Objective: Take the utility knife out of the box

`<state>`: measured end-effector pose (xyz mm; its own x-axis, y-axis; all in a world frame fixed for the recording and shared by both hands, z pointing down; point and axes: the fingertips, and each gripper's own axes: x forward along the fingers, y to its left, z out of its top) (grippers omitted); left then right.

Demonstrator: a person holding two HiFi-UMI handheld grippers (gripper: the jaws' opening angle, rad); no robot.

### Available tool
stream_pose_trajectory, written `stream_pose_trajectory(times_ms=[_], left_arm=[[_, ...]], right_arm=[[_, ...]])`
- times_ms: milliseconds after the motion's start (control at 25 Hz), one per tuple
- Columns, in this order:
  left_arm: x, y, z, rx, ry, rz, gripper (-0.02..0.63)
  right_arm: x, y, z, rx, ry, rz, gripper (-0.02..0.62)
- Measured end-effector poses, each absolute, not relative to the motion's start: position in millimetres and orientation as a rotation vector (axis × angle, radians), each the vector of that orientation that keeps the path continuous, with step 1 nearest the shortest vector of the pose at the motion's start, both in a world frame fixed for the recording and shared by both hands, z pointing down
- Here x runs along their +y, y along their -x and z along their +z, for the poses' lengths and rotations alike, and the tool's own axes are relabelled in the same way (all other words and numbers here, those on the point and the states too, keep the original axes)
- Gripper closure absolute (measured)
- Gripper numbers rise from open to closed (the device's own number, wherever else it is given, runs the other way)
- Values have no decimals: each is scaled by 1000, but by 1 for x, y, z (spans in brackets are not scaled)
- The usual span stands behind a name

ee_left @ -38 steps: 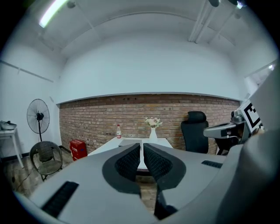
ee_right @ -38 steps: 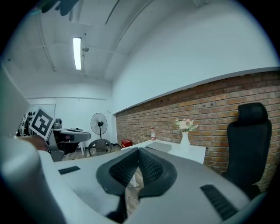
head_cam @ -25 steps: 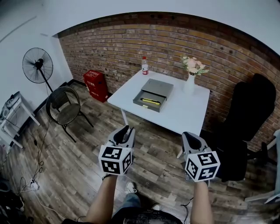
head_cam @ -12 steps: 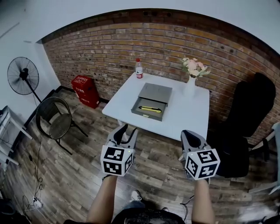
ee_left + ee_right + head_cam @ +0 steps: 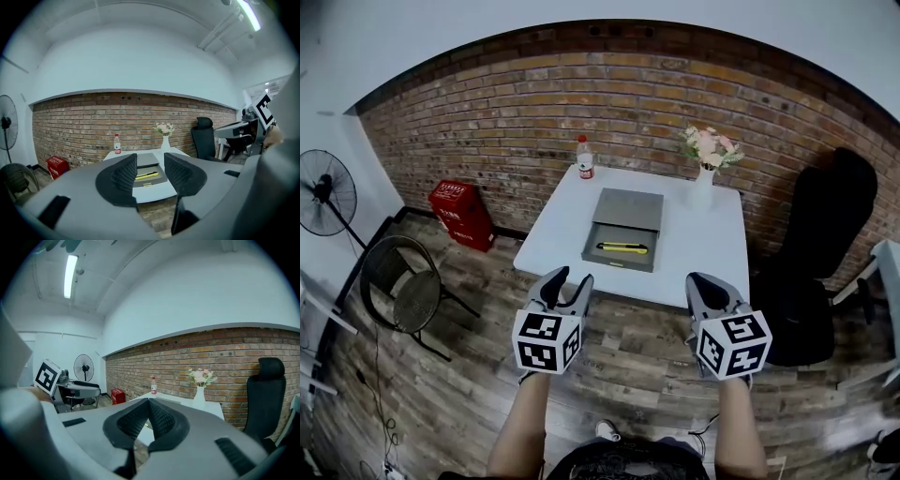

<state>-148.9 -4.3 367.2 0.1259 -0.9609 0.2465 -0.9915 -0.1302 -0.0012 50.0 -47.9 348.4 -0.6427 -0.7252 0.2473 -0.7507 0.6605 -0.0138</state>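
Left gripper (image 5: 567,278): jaws apart at a moderate gap, nothing between them. In the left gripper view (image 5: 150,160) the gap frames the box and the knife, both far ahead, no contact.

Right gripper (image 5: 703,281): jaws closed tip to tip, nothing clamped. The right gripper view (image 5: 149,402) confirms the pads meet at the tips. It points at the same table, just right of the box line.

Both grippers are held side by side over the wood floor, short of the table's near edge and well apart from anything on it.

Utility knife (image 5: 622,248): yellow, lying flat and crosswise in the open tray of the grey box (image 5: 617,265). It sits ahead of and between the two sets of jaws, slightly nearer the left gripper's line. Also seen at (image 5: 146,175).

The box is on the white table (image 5: 717,253), its grey cover part on the side far from the jaws and the open tray facing them.

Beyond the box as seen from the jaws:
- bottle (image 5: 584,157) with a red cap, at the far left corner of the table
- white vase (image 5: 702,186) with pale flowers, at the far right, ahead of the right jaws

Off the table:
- black office chair (image 5: 825,244), right of the right jaws
- red crate (image 5: 459,214), round chair (image 5: 405,291) and fan (image 5: 323,192), left of the left jaws

Brick wall behind the table.
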Motion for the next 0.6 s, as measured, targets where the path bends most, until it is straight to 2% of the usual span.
stream_pose_trajectory(times_ms=[600], left_arm=[[-69, 177, 380, -1842, -2301, 258, 420]], right_arm=[[-90, -34, 354, -2587, -1345, 185, 575]])
